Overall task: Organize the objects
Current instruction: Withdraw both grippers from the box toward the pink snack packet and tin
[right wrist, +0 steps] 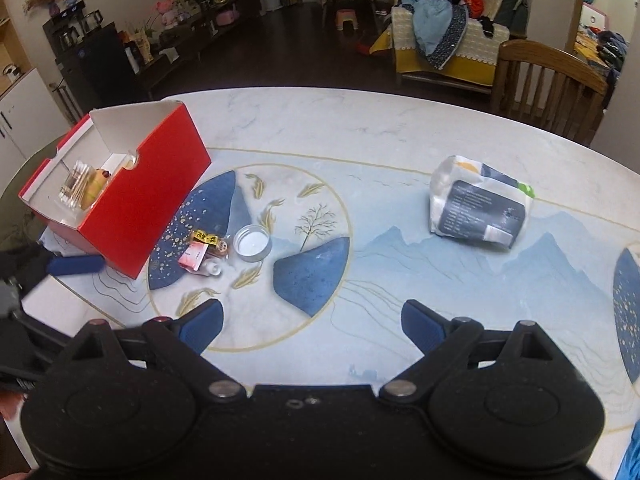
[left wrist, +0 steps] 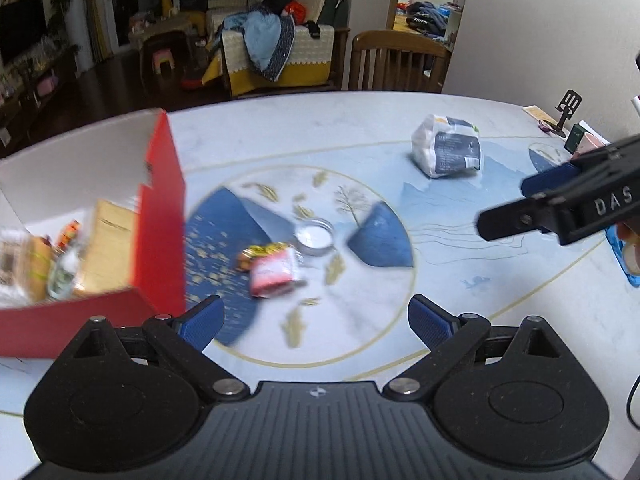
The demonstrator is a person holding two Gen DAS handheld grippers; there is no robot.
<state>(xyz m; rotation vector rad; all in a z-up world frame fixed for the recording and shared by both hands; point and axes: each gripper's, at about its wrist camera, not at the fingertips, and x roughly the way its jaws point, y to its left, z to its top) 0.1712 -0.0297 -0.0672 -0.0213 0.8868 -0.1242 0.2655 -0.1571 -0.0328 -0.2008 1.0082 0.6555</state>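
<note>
Left claw (left wrist: 316, 322): fingers spread wide, nothing between them, hovering above the tabletop (left wrist: 520, 320). Left view is motion-blurred.

Right claw (right wrist: 312, 326): fingers likewise wide apart, holding nothing, above the patterned tabletop (right wrist: 360, 128).

Red box (right wrist: 136, 200): open-topped, white inside, at 10 o'clock in the right view, standing on the tabletop. Inside it sit a clear container (right wrist: 74, 186) and a yellow item (right wrist: 94, 188), touching each other; details too small to tell. In the left view the red box (left wrist: 160, 220) fills the 9 o'clock side, contents blurred.

Small snack packets (right wrist: 204, 250): a loose cluster, pink and yellow, lying just beside the box's near corner, on the round blue motif. In the left view the snack packets (left wrist: 272, 268) lie straight ahead of the left claw at 12 o'clock.

Round tin (right wrist: 253, 243): shallow, silver rim, white inside, just beside the packets at their 3 o'clock.

White and dark pouch (right wrist: 478, 210): lying alone at 2 o'clock in the right view, well apart from the box.

Wooden chair (right wrist: 548, 80): at the tabletop's far edge, 1 o'clock.
</note>
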